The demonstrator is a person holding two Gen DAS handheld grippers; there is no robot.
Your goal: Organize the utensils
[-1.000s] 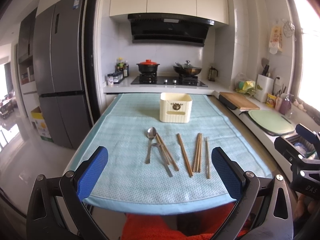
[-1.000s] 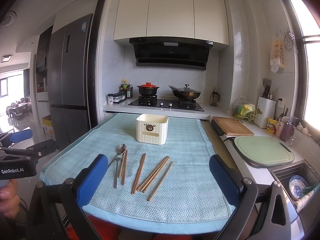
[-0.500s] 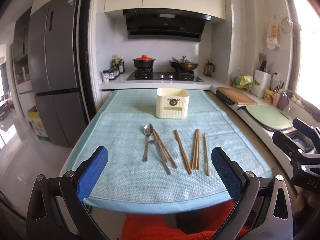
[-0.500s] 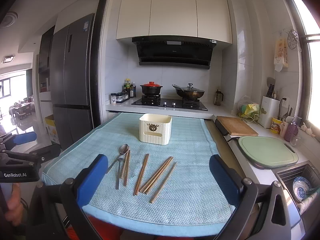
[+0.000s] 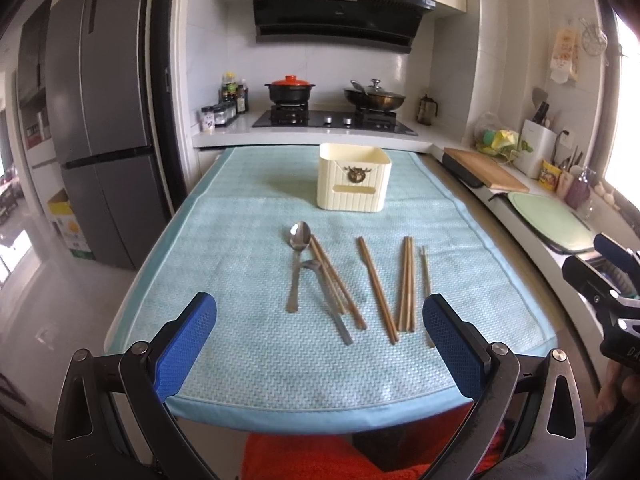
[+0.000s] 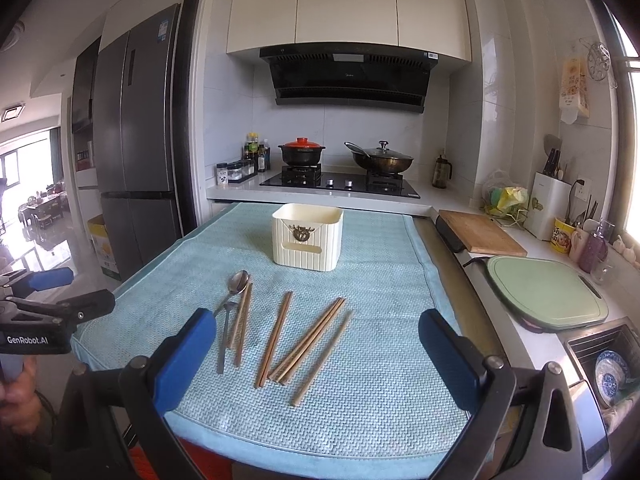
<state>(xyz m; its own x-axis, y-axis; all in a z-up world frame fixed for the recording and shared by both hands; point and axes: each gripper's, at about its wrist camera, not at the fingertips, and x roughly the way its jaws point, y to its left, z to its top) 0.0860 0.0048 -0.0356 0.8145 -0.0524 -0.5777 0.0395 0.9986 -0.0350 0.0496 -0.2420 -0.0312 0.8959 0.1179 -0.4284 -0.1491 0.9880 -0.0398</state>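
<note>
The left gripper with blue pads and the right gripper both hover wide apart, holding nothing, in front of the cream ribbed plastic box

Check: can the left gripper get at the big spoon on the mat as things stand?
Probably yes. The left gripper is open and empty, the large spoon lies straight ahead on the blue mat, and nothing stands between. Its handle is clear on the left; chopsticks crowd the right.
</note>
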